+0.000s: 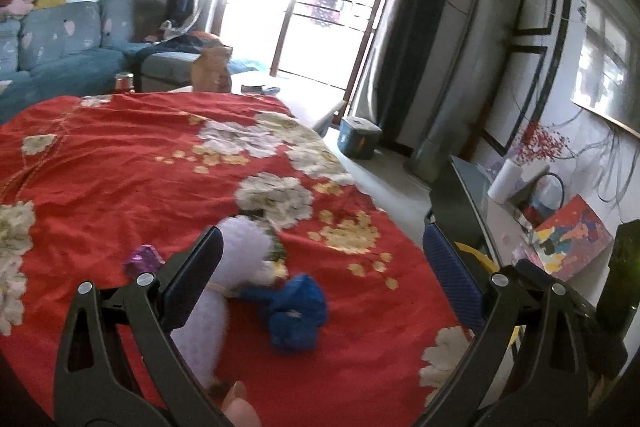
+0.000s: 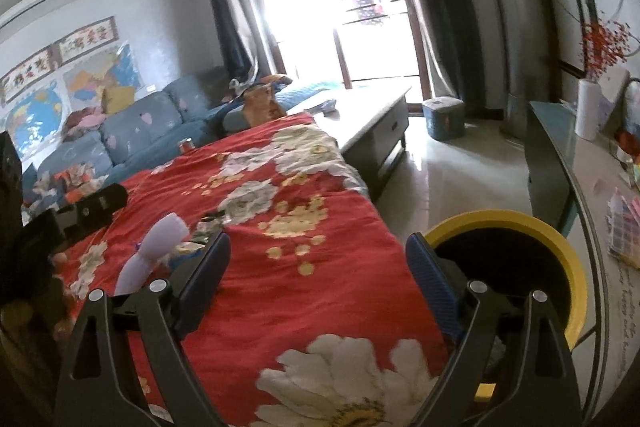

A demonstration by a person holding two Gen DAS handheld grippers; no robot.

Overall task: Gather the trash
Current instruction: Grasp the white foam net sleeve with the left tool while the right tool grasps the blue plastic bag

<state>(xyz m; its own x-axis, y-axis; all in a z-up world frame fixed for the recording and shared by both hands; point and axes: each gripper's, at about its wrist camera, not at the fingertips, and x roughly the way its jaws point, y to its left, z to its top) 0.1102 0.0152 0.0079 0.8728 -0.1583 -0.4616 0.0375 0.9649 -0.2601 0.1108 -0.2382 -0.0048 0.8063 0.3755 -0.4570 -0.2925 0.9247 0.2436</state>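
A worktop draped in a red floral cloth (image 1: 132, 163) filled both wrist views of a living room, with a blue sofa and a bright glass door behind it.

The left gripper (image 1: 320, 267) hovered low over the near part of the cloth. Its jaws stood wide open and held nothing. Just inside the left jaw lay a pale lilac fuzzy piece (image 1: 224, 279), blurred, long and narrow, its long axis running roughly from near to far, along the line of the jaws. It looked to be touching or almost touching that jaw; the blur made it impossible to say which. Beside it, between the jaws and a little right of the lilac piece, sat a crumpled blue wad (image 1: 296, 311). A small purple foil scrap (image 1: 142, 259) lay just outside the left jaw, to its left.

The right gripper (image 2: 318, 267) was also wide open and empty, over a bare stretch of cloth. From its view the lilac piece (image 2: 154, 253) lay off to the left, well outside its jaws. At its right, beside the worktop's edge, stood a black bin with a yellow rim (image 2: 560, 239), its mouth open.

The left gripper seemed the nearer by far to all three scraps, with the blue wad best centred for a close; the right gripper was nearer the bin.
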